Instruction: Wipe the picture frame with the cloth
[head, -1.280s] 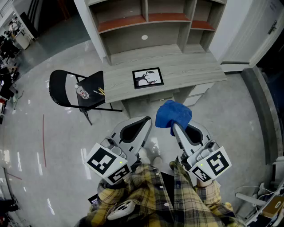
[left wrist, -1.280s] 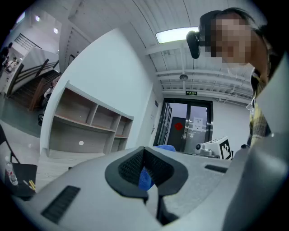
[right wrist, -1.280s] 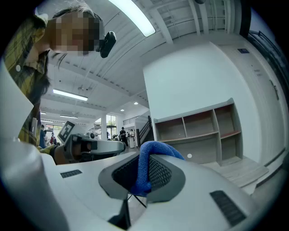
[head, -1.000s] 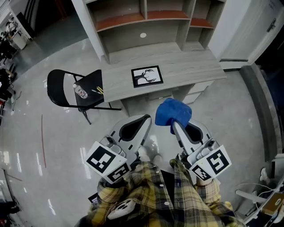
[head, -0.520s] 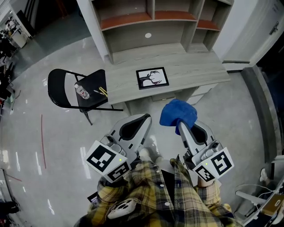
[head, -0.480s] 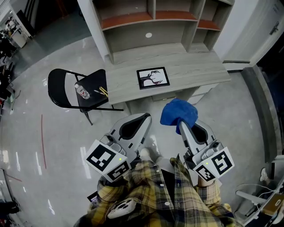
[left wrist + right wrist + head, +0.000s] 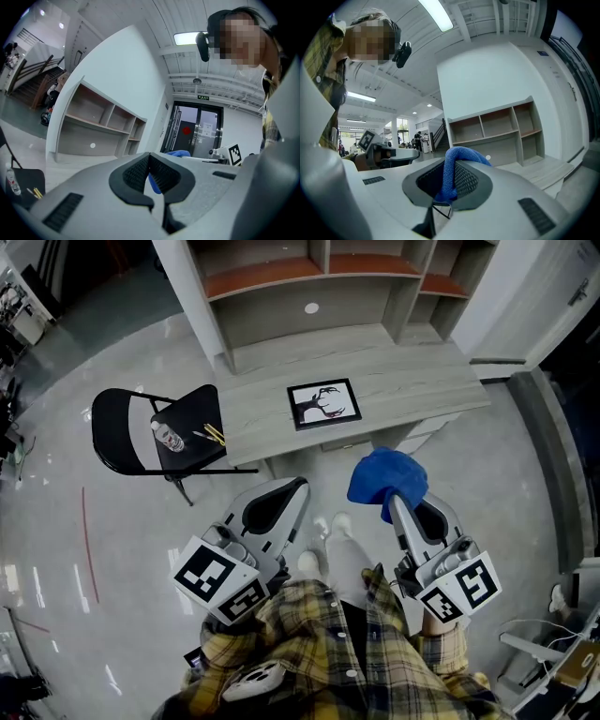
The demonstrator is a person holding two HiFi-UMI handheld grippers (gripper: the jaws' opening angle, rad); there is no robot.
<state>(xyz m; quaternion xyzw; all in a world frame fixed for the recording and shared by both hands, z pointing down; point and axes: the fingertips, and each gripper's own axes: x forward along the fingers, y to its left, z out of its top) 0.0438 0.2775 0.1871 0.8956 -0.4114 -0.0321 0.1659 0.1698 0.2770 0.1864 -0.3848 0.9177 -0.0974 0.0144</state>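
Where ribbed right fingers (image 7: 467, 181) pinch, blue cloth (image 7: 451, 169) (bunched), flat picture frame (image 7: 323, 404).

Overhead, two level views; shared shelving (image 7: 281, 329)

text: none legible | green sign (image 7: 202, 97) over door (image 7: 196, 133): too small to read

Yellow plaid shirt (image 7: 328, 662), grey left gripper (image 7: 298, 487) (marker cube (image 7: 220, 579))
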